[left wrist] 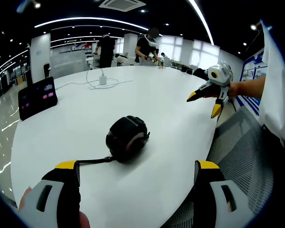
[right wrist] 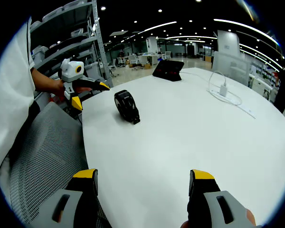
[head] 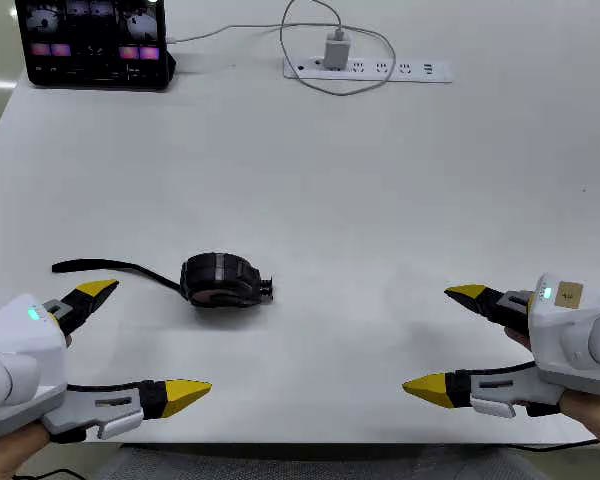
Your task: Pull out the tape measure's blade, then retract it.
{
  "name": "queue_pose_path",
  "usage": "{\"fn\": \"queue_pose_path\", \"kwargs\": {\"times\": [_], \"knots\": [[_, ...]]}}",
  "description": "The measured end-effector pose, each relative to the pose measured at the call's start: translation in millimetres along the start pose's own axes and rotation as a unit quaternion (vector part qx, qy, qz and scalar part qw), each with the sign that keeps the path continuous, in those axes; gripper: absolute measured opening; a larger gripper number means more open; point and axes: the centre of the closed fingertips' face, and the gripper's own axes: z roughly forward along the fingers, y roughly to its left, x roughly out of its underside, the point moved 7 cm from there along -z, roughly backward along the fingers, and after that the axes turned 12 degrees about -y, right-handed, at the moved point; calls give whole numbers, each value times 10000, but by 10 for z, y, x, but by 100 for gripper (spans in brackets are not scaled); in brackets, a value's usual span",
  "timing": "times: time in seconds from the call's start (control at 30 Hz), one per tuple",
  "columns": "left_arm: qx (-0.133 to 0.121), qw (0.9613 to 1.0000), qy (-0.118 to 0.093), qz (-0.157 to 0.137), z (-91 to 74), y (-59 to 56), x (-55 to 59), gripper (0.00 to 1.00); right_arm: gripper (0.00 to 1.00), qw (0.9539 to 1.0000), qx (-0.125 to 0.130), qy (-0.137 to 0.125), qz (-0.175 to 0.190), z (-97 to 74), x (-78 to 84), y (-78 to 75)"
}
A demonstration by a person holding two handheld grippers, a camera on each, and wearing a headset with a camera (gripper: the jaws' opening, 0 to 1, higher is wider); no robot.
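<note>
A black tape measure (head: 220, 280) lies on the white table (head: 380, 200), its black wrist strap (head: 105, 267) trailing off to the left. No blade shows outside the case. My left gripper (head: 145, 340) stands open at the table's near left edge, a short way from the case, with the strap's end close to its far jaw. In the left gripper view the tape measure (left wrist: 127, 137) sits just beyond the open yellow-tipped jaws. My right gripper (head: 450, 340) is open at the near right, well away from the case. The right gripper view has the tape measure (right wrist: 127, 106) far ahead.
A dark tablet (head: 95, 42) stands at the far left of the table. A white power strip (head: 370, 68) with a plugged charger (head: 337, 50) and looped cable lies at the far middle. A mesh chair seat (right wrist: 42, 156) sits below the near edge. People stand in the far background.
</note>
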Motion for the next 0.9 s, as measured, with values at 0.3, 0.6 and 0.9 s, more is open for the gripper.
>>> {"fn": "queue_pose_path", "kwargs": {"times": [0.3,0.6,0.9], "knots": [[9,10000,0,5,2,3,3,99,76,10000,13,37,-86,2,-1,10],[-8,9999,-15,-103,11,30,7,99,76,9998,28,116,-147,32,-4,-8],[26,10000,-63,-48,57,94,-9,99,79,9996,18,172,-239,124,-43,-52]]}}
